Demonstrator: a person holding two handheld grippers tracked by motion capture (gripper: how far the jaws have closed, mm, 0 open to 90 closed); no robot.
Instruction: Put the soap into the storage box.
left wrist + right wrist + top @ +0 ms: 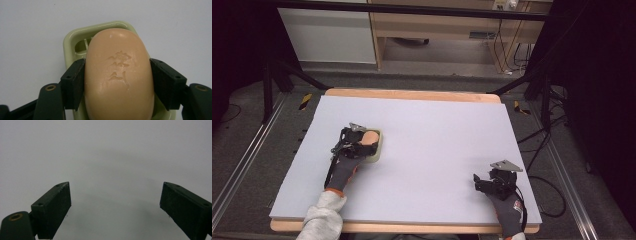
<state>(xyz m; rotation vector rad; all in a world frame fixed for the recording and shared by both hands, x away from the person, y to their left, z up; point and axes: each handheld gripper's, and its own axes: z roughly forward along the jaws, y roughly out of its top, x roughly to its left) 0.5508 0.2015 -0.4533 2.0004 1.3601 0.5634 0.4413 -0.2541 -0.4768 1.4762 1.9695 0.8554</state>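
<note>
Left gripper view: left gripper (117, 82) clamps soap (118, 75), seemingly over dish (72, 40); right gripper (115, 207) gapes wide.

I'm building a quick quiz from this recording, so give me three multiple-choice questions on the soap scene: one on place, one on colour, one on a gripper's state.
1. Where is the soap bar?
A. over the soap dish
B. on the bare table
C. by the right gripper

2. What colour is the soap dish?
A. blue
B. pale green
C. black

3. How is the right gripper?
A. shut on soap
B. shut, empty
C. open, empty

Answers: 1 A, the dish rim shows around the bar; 2 B, its rim is pale green; 3 C, its jaws stand apart over bare table.
</note>
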